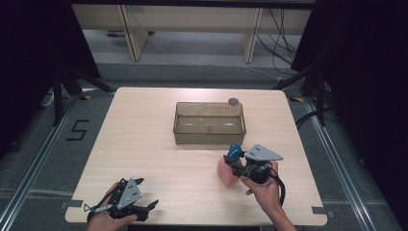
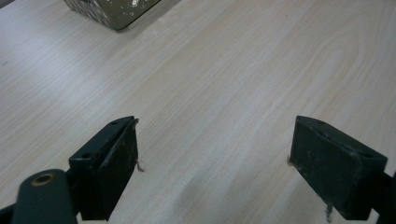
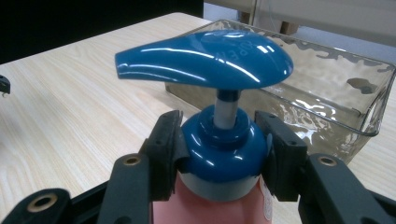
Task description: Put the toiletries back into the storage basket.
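Pump bottle [image 3: 224, 154] clamped in right hand-held gripper [image 3: 224, 149], beside bin [image 1: 210, 123]

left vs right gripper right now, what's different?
The left gripper is open, with bare table between its jaws; the right gripper is shut on the blue collar of the pump bottle.
The left gripper sits at the table's near left edge; the right gripper is just in front of the clear tub.
Both are hand-held.
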